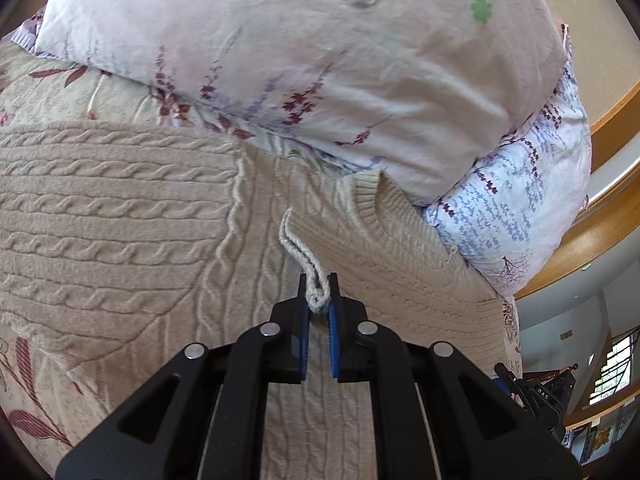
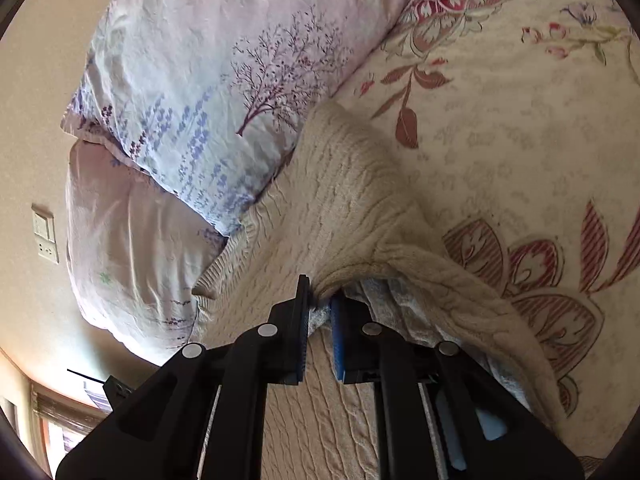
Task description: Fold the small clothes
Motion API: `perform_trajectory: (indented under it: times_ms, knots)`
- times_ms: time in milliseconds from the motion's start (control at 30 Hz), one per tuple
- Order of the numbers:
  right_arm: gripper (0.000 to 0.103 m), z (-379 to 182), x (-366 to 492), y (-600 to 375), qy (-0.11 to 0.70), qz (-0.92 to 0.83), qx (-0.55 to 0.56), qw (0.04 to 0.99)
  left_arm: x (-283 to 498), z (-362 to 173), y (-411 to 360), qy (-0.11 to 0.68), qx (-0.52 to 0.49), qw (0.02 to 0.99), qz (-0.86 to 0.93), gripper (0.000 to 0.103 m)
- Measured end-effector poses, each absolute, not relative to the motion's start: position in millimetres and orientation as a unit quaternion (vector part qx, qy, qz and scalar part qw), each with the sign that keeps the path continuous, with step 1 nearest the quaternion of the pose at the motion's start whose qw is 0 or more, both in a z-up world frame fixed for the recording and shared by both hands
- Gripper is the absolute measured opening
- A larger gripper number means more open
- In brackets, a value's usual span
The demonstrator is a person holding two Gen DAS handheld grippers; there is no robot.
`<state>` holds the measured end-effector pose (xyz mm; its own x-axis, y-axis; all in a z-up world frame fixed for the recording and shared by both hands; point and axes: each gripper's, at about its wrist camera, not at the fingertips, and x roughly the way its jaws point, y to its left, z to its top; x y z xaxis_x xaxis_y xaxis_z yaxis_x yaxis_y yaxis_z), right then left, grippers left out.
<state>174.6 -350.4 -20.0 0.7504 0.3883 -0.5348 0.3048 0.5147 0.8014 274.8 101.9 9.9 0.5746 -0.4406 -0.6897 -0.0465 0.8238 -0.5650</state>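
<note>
A beige cable-knit sweater (image 1: 120, 216) lies spread on a floral bed cover, its ribbed collar (image 1: 384, 216) toward the pillows. My left gripper (image 1: 318, 300) is shut on a thin raised pinch of the knit just below the collar. In the right wrist view the same sweater (image 2: 340, 200) shows with one edge lifted into a fold. My right gripper (image 2: 320, 304) is shut on that lifted edge, and the fabric drapes away to the right over the cover.
Two stacked pillows (image 1: 300, 60) in pale floral cases lie just beyond the collar, and they also show in the right wrist view (image 2: 192, 100). The floral bed cover (image 2: 520, 120) spreads to the right. A wooden rail (image 1: 600, 232) and a wall socket (image 2: 46, 236) lie beyond the bed.
</note>
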Motion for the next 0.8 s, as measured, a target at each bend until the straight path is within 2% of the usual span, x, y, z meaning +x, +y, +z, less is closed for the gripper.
perform_trajectory:
  times_ms: [333, 567, 600, 667, 733, 800]
  knots:
    - [0.011, -24.5, 166.5, -372.2, 0.334, -0.005, 0.522, 0.785, 267.7, 5.5, 108.4, 0.441, -0.256, 0.852, -0.115, 0.007]
    - [0.008, -22.9, 160.9, -361.5, 0.341, -0.034, 0.478, 0.809, 270.7, -2.4, 109.6, 0.440, -0.230, 0.863, -0.097, 0.008]
    - [0.009, -21.0, 161.3, -360.8, 0.349, -0.031, 0.471, 0.810, 270.2, -1.8, 108.6, 0.439, -0.225, 0.864, -0.095, 0.008]
    - [0.019, -14.6, 157.3, -358.6, 0.362, -0.027, 0.458, 0.811, 269.6, -1.2, 107.0, 0.439, -0.218, 0.867, -0.095, 0.010]
    - [0.036, -2.3, 148.7, -352.7, 0.361, -0.019, 0.431, 0.827, 268.4, -1.1, 109.4, 0.440, -0.224, 0.864, -0.100, 0.012]
    - [0.038, 13.1, 142.1, -343.8, 0.352, -0.003, 0.396, 0.848, 265.7, -0.3, 115.8, 0.442, -0.248, 0.856, -0.105, 0.014]
